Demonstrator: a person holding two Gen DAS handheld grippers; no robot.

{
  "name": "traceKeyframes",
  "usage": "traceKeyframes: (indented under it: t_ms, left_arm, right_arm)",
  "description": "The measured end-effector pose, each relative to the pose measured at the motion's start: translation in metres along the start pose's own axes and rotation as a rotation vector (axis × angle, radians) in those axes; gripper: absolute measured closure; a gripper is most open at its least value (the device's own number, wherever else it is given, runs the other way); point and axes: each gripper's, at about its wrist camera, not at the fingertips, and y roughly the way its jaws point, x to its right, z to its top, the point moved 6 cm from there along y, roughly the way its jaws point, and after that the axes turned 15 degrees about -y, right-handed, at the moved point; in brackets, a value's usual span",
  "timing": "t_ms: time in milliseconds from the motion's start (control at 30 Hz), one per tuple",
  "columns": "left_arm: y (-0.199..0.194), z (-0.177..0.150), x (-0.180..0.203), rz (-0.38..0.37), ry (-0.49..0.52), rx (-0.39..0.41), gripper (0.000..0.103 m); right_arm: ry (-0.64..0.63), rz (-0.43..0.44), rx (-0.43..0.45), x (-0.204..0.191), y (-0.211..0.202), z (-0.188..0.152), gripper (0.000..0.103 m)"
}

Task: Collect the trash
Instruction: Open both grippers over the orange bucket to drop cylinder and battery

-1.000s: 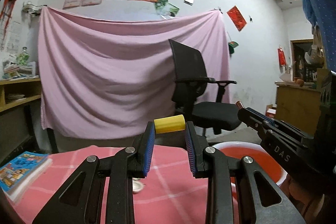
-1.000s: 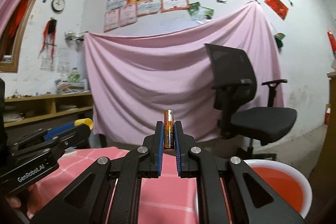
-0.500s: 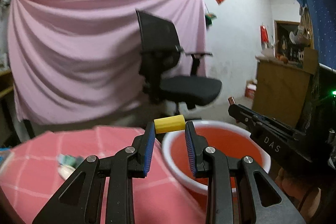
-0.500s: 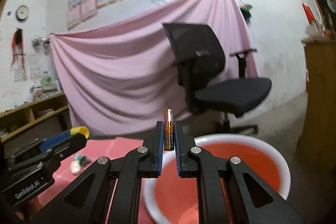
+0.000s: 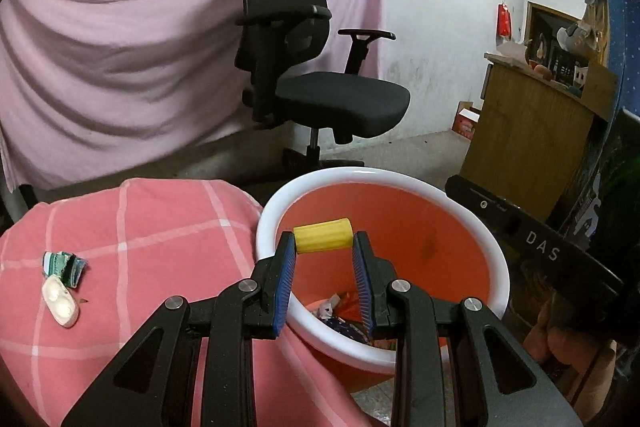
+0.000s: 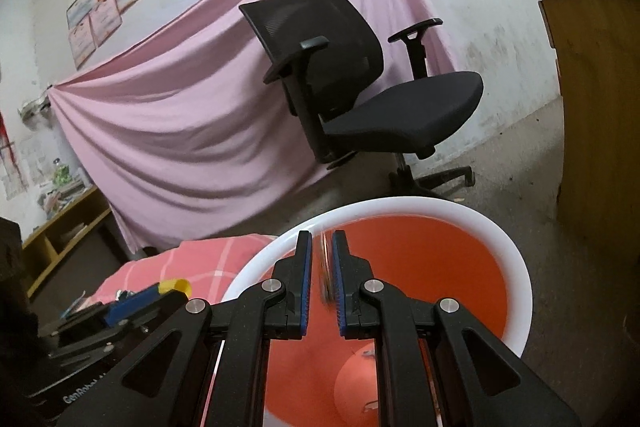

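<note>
Nearest, the right gripper has spread its fingers; the battery it pinched half a second ago is now a blur dropping between them into the orange bin below. The left gripper has swung over the same bin and still pinches a yellow cylinder at its fingertips, likely next to drop. Farther left, on the pink checked tabletop, a white case and crumpled wrapper remain uncollected.

Black office chair before pink drape; white wall; wooden cabinet.
</note>
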Motion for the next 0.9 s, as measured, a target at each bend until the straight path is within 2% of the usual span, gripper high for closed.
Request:
traceKeyframes:
  t_ms: [300, 433, 767, 800, 867, 900]
  left_arm:
    - [0.004, -0.007, 0.003, 0.016, 0.023, -0.033, 0.077]
    - [0.005, -0.01, 0.003, 0.02, 0.026, -0.037, 0.067]
    - [-0.007, -0.005, -0.01, 0.036, -0.029, -0.013, 0.067]
    - [-0.011, -0.004, -0.013, 0.04, -0.035, -0.007, 0.067]
    - [-0.021, 0.0, -0.019, 0.054, -0.051, 0.009, 0.064]
    - [-0.028, 0.003, -0.024, 0.063, -0.06, 0.025, 0.061]
  right_arm:
    - [0.015, -0.009, -0.022, 0.007, 0.003, 0.003, 0.094]
    - [0.031, -0.024, -0.038, 0.013, 0.005, 0.001, 0.093]
    - [0.04, -0.03, -0.048, 0.016, 0.007, -0.002, 0.091]
    - [0.037, -0.031, -0.046, 0.015, 0.006, -0.002, 0.09]
    - [0.029, -0.031, -0.034, 0.011, 0.004, 0.001, 0.081]
    - [0.024, -0.025, -0.021, 0.008, 0.001, 0.003, 0.072]
